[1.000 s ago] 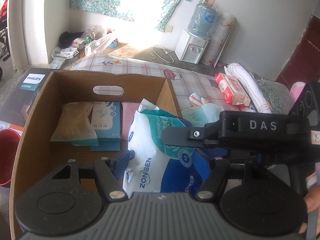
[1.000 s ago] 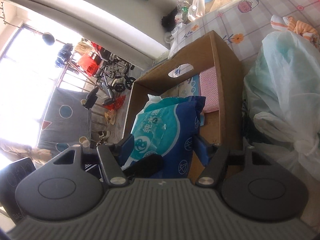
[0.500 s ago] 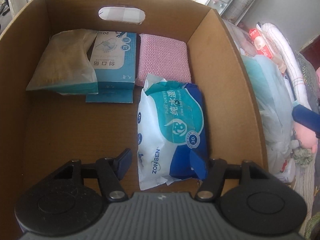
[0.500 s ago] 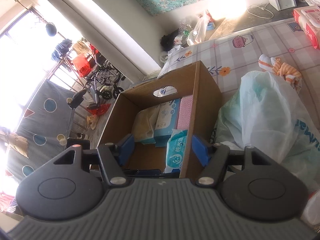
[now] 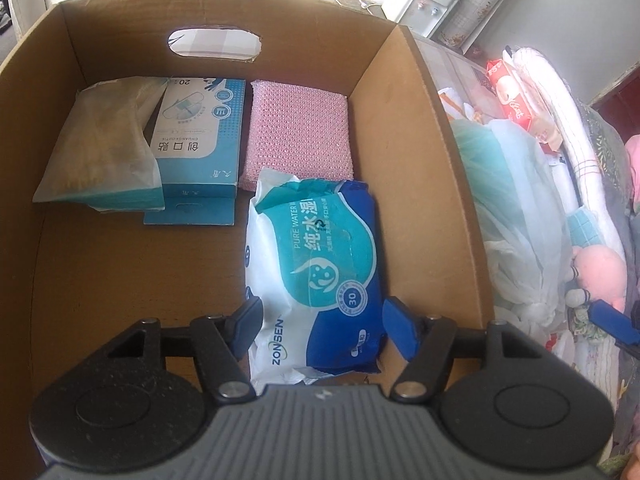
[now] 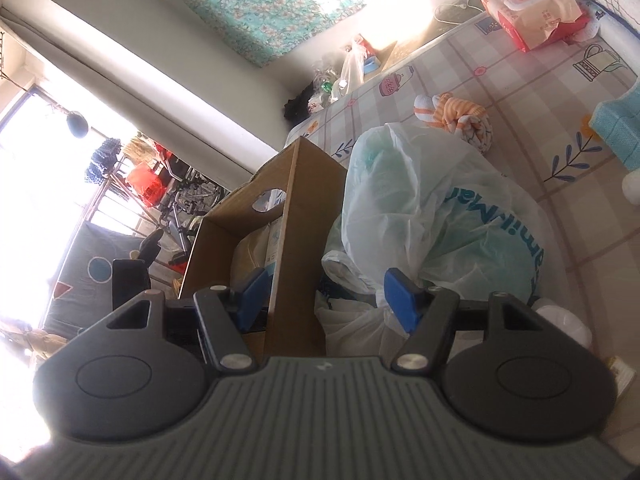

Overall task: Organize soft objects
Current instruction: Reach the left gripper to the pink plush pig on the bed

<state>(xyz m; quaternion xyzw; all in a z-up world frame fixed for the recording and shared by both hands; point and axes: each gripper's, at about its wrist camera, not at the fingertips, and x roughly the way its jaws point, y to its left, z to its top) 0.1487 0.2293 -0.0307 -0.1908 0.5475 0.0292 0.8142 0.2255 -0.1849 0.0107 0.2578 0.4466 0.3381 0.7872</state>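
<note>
Four soft things lay in the cardboard box: one wet-wipe pack against the right wall near the front edge, one pink sponge cloth in the far right corner, one blue plaster box beside it along the far wall, and one clear bag of brownish stuff leaning on that box toward the far left corner. The box floor's left half was bare cardboard.

The left gripper hung over the front edge of the box with its jaws apart, having just been opening — the near end of the wet-wipe pack sat between the blue pads, the right pad clear of it, the left one just beside it, so nothing was clamped.

The right gripper was outside the box, jaws apart and empty, straddling the box's right wall. That wall stood in the way of most of the contents in its view. Just right of the wall bulged one white plastic bag on the patterned bedsheet — beyond it one orange-striped roll and one red-and-white tissue pack.
</note>
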